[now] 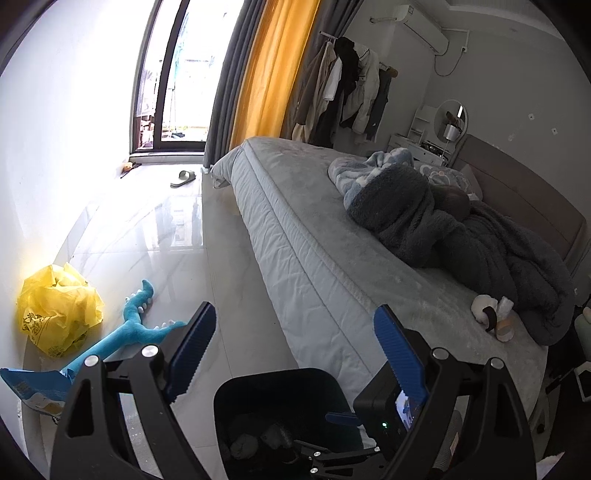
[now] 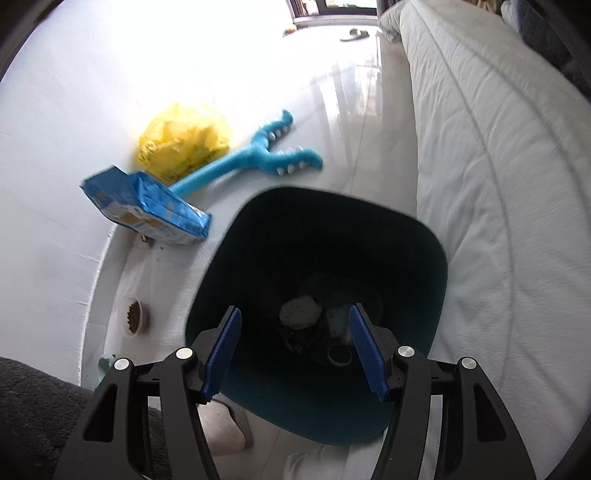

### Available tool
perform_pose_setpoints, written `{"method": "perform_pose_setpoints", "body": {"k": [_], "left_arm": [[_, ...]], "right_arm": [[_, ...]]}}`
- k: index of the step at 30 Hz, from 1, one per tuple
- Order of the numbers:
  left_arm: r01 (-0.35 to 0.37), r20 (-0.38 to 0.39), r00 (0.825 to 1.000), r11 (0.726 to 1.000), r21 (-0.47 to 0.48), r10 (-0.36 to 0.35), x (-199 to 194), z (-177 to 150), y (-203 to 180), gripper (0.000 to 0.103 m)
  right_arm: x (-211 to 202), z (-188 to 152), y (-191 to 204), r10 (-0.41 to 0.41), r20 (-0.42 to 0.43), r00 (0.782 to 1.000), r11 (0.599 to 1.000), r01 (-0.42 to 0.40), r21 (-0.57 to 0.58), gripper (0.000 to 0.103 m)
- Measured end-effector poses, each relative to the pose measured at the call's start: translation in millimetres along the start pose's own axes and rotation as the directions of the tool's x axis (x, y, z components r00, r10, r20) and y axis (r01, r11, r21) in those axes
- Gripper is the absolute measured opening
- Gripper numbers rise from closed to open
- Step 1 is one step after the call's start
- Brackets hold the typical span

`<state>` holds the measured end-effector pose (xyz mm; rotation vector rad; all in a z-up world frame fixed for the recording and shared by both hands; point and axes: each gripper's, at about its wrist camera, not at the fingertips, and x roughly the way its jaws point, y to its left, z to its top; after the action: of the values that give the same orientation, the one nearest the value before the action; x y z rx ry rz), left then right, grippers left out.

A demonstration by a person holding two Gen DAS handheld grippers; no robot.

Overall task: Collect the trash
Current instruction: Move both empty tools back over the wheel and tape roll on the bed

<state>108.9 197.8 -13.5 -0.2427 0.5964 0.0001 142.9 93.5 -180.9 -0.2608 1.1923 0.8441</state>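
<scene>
You are in a home bedroom. A wide bed (image 1: 332, 236) with a quilted mattress fills your 2 o'clock, rumpled fleece blankets (image 1: 443, 229) heaped on it. Coats (image 1: 347, 96) hang on a rack at 12 o'clock beside a yellow curtain (image 1: 273, 70) and a glass balcony door (image 1: 173, 74). A vanity mirror (image 1: 451, 120) and a wall air conditioner (image 1: 421, 27) sit at 1 o'clock. A slipper (image 1: 183, 178) lies on the glossy tile floor (image 1: 147, 236).

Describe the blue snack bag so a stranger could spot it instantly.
Start at the bed; across the tiled floor runs a white wall. The blue snack bag lies against it, beside a yellow plastic bag and blue plush toy: flat, printed, rectangular.
</scene>
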Motion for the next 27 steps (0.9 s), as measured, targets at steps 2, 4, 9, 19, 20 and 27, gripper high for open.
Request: {"method": "perform_pose_setpoints", "body": {"k": [2,4,9,19,20,27], "left_arm": [[0.004,0.018,1.0,1.0,0.004,-0.004,-4.0,4.5,-8.0,0.089],[0.011,0.035,0.999,1.0,0.006,-0.011,-8.0,8.7,-16.7,0.089],[0.023,0.067,0.997,0.999,0.024,-0.024,-9.9,16.9,-43.7,0.089],[0.064,0.04,0.997,0.996,0.062,-0.067,10.4,16.7,-103.6,0.089],[0.066,0.035,0.997,0.995,0.068,-0.069,13.1,16.2,-109.5,0.089],[0.094,0.012,0.995,0.991,0.094,-0.095,29.4,10.6,-147.6,0.089]], "right_arm": [[-17.0,-1.1,0.6,0.009,0.041,0.999,1.0,-0.009,-0.014,0.062],[-35.0,-1.7,-1.3,0.015,0.083,0.996,1.0,-0.013,-0.022,0.062],[-76.0,-6.2,-14.6,0.02,0.182,0.983,1.0,-0.019,-0.008,0.062],[-136.4,-26.7,-59.8,-0.054,0.277,0.959,0.998,0.047,0.034,0.062],[-142.4,-29.9,-65.6,-0.069,0.285,0.956,0.997,0.061,0.039,0.062],[-175.5,-53.4,-98.7,-0.168,0.326,0.93,0.986,0.156,0.063,0.063]]}}
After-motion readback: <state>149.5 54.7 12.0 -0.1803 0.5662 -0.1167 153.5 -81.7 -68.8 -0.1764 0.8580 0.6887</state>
